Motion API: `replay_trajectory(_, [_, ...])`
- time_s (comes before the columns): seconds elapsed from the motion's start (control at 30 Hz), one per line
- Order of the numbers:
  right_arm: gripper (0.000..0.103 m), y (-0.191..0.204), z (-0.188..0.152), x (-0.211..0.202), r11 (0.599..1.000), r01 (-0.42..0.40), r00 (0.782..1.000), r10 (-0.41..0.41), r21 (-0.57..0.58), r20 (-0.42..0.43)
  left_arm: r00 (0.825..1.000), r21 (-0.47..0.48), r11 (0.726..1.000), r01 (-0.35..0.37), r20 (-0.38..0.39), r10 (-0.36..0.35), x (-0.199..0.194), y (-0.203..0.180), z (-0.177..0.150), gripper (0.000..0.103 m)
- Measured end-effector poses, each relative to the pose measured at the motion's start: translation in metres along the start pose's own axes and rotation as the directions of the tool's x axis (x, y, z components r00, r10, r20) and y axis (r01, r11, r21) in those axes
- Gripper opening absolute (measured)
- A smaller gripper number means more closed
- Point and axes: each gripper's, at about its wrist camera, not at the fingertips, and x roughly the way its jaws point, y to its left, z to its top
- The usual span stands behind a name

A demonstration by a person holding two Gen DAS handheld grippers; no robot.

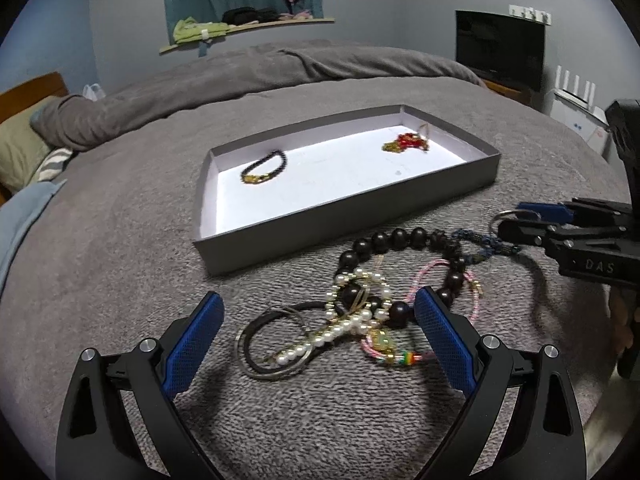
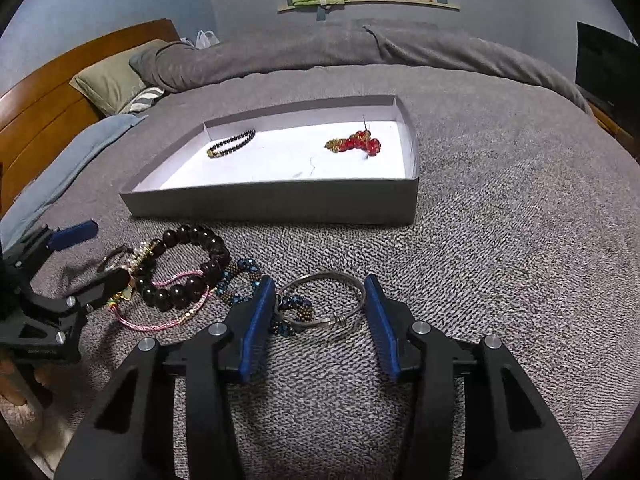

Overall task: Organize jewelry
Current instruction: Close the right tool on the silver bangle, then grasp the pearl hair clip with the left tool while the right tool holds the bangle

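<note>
A grey tray (image 1: 344,212) (image 2: 272,202) with a white floor lies on the bed; it holds a small black bead bracelet (image 1: 266,168) (image 2: 232,143) and a red and gold piece (image 1: 406,142) (image 2: 358,144). In front of it lies a tangle: a large dark bead bracelet (image 1: 400,240) (image 2: 192,264), a pearl strand (image 1: 348,328), thin dark bangles (image 1: 256,344), a pink cord (image 1: 456,276) (image 2: 160,322) and a blue beaded piece (image 2: 244,270). My left gripper (image 1: 320,332) is open over the pearls. My right gripper (image 2: 320,312) is open around a silver bangle (image 2: 328,304).
The bed is covered by a grey textured blanket (image 2: 500,240). Pillows (image 2: 116,80) and a wooden headboard (image 2: 44,104) are at the left. A dark screen (image 1: 500,46) stands at the right wall. A shelf with clothes (image 1: 240,24) is behind.
</note>
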Motion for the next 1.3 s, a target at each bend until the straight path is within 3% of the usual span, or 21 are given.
replay_trajectory(0.17, [0.046, -0.005, 0.004, -0.01, 1.0, -0.006, 0.999, 0.006, 0.021, 0.038, 0.999, 0.017, 0.999, 0.034, 0.005, -0.034, -0.002, -0.003, 0.0, 0.095])
replay_trajectory(0.37, [0.046, -0.006, 0.005, -0.009, 1.0, -0.008, 1.0, 0.007, 0.021, 0.028, 0.997, -0.016, 0.997, 0.077, 0.021, -0.076, -0.007, 0.002, 0.003, 0.091])
replay_trajectory(0.53, [0.046, -0.004, 0.006, -0.01, 1.0, -0.01, 0.999, 0.01, 0.019, 0.034, 0.994, 0.007, 0.994, 0.109, -0.003, -0.109, 0.001, -0.004, 0.008, 0.07])
replay_trajectory(0.63, [0.046, -0.002, 0.006, -0.011, 1.0, -0.015, 0.999, 0.014, 0.016, 0.037, 0.995, 0.029, 0.995, 0.098, -0.024, -0.098, 0.009, -0.007, 0.01, 0.067])
replay_trajectory(0.77, [0.046, -0.003, 0.006, -0.011, 1.0, -0.017, 0.999, 0.016, 0.019, 0.039, 0.984, -0.018, 0.986, 0.166, -0.064, -0.167, 0.018, 0.0, 0.01, 0.062])
replay_trajectory(1.07, [0.046, -0.004, 0.006, -0.014, 1.0, -0.02, 0.999, 0.02, 0.021, 0.043, 0.963, -0.082, 0.968, 0.239, -0.105, -0.247, 0.031, 0.012, 0.013, 0.061])
replay_trajectory(1.17, [0.046, -0.003, 0.006, -0.014, 1.0, -0.022, 0.999, 0.021, 0.019, 0.042, 0.963, -0.076, 0.969, 0.237, -0.112, -0.244, 0.032, 0.011, 0.01, 0.053])
replay_trajectory(1.23, [0.046, -0.003, 0.006, -0.014, 1.0, -0.02, 0.999, 0.019, 0.017, 0.043, 0.96, -0.074, 0.965, 0.251, -0.11, -0.258, 0.03, 0.01, 0.01, 0.043])
replay_trajectory(1.3, [0.046, -0.003, 0.007, -0.014, 1.0, -0.021, 0.999, 0.02, 0.02, 0.044, 0.962, -0.064, 0.967, 0.245, -0.105, -0.25, 0.027, 0.009, 0.009, 0.043])
